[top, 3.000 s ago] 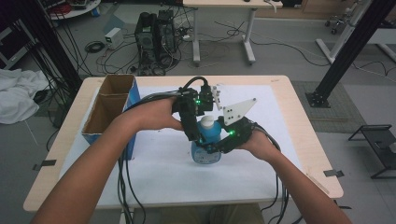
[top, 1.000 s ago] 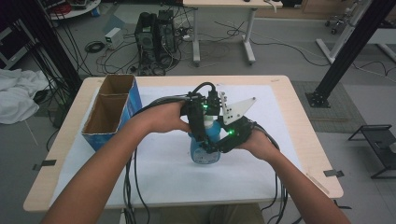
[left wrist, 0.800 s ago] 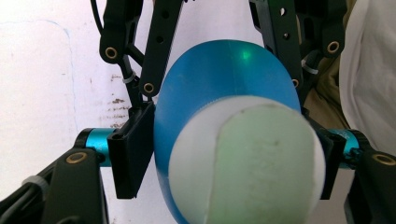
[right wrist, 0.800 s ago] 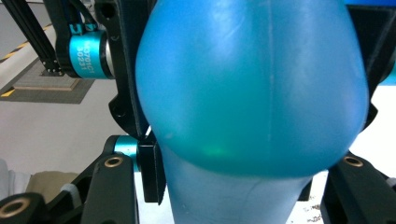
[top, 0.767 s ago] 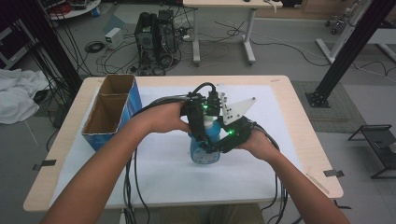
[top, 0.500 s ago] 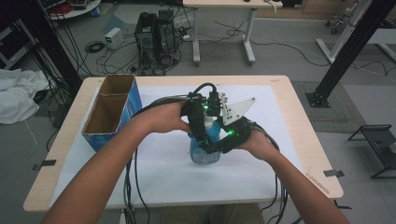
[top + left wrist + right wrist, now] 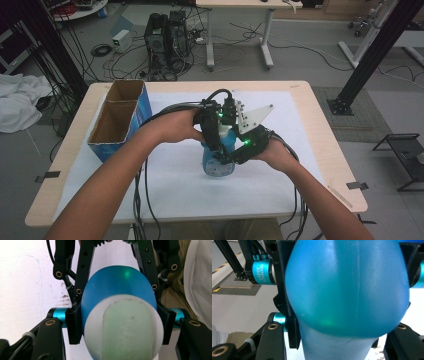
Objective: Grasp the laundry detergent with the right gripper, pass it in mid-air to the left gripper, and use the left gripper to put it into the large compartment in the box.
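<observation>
A blue plastic bottle (image 7: 216,164) with a white cap (image 7: 122,327) stands on the white sheet at the table's middle. My left gripper (image 7: 223,136) comes down on it from above. Its jaws have just been closing, and they now press on both sides of the bottle's top (image 7: 120,326). My right gripper (image 7: 227,156) reaches in from the right and is shut on the bottle's blue body (image 7: 347,290). In the left gripper view the right gripper's black fingers (image 7: 83,270) flank the bottle lower down. Both hands sit close together around the bottle.
An open blue cardboard box (image 7: 117,122) stands at the table's left side. A white sheet (image 7: 165,187) covers most of the wooden table (image 7: 330,150). Black cables (image 7: 142,200) trail from the grippers toward the near edge. A grey three-cornered plate (image 7: 255,117) sticks up above the right gripper.
The left gripper moved right from beside the bottle to over its cap, hiding the cap in the high view. Over the last second both hands have stayed in place.
</observation>
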